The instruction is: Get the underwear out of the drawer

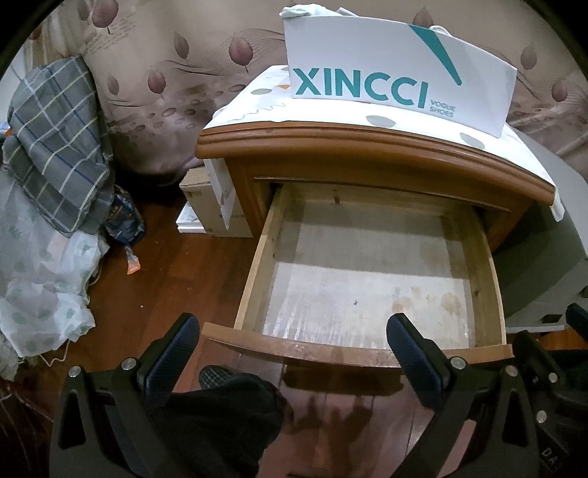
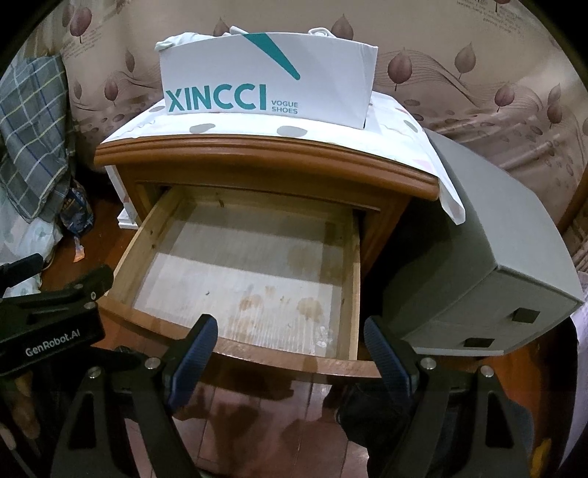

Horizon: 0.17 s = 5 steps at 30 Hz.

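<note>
The wooden nightstand's drawer [image 1: 253, 257] is pulled out; it also shows in the right wrist view [image 2: 352, 272]. Its stained pale bottom is bare and no underwear shows inside. A light cloth [image 1: 301, 9] pokes out of the white XINCCI shoe box [image 1: 367, 55] on the nightstand top, also seen in the right wrist view [image 2: 176, 39]. My left gripper [image 1: 294, 342] is open and empty, just in front of the drawer's front edge. My right gripper [image 2: 290, 342] is open and empty, at the drawer's front right. The left gripper body [image 2: 51, 312] shows in the right wrist view.
A grey cabinet [image 2: 496, 239] stands right of the nightstand. Plaid bedding [image 1: 55, 147] and a white bag [image 1: 40, 279] pile up at the left. Cardboard boxes [image 1: 209, 209] sit by the nightstand's left side. A dark shoe [image 1: 235, 386] rests on the wooden floor below.
</note>
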Tool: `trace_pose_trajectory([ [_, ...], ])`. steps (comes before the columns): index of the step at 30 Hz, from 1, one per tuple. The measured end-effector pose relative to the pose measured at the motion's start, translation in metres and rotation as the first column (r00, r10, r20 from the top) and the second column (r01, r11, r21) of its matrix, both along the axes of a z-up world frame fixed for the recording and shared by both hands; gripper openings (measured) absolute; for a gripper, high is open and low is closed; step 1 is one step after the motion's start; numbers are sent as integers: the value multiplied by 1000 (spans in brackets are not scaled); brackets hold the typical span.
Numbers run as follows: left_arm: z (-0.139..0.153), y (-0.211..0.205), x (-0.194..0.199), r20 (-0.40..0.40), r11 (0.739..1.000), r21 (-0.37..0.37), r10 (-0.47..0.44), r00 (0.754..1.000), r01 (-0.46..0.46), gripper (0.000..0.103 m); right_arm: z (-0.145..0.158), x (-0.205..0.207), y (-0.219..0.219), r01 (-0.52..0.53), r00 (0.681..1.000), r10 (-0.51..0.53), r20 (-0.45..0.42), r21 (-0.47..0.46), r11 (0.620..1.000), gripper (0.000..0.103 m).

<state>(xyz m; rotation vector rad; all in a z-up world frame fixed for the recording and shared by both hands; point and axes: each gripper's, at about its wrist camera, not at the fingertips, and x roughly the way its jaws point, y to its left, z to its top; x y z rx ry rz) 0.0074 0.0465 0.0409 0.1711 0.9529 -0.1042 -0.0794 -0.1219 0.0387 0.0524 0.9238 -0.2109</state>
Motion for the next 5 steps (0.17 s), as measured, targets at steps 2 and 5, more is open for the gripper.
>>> trace_pose_trajectory([
  [2,0,0,1,-3,1000,0,0,1000,0,101,0,0,0,-1,1000,1,1,-1,1000,84],
  [5,0,-1,1,-2,1000,4,-1,1000,1,101,0,1,0,-2,1000,2,1,-1,1000,84],
])
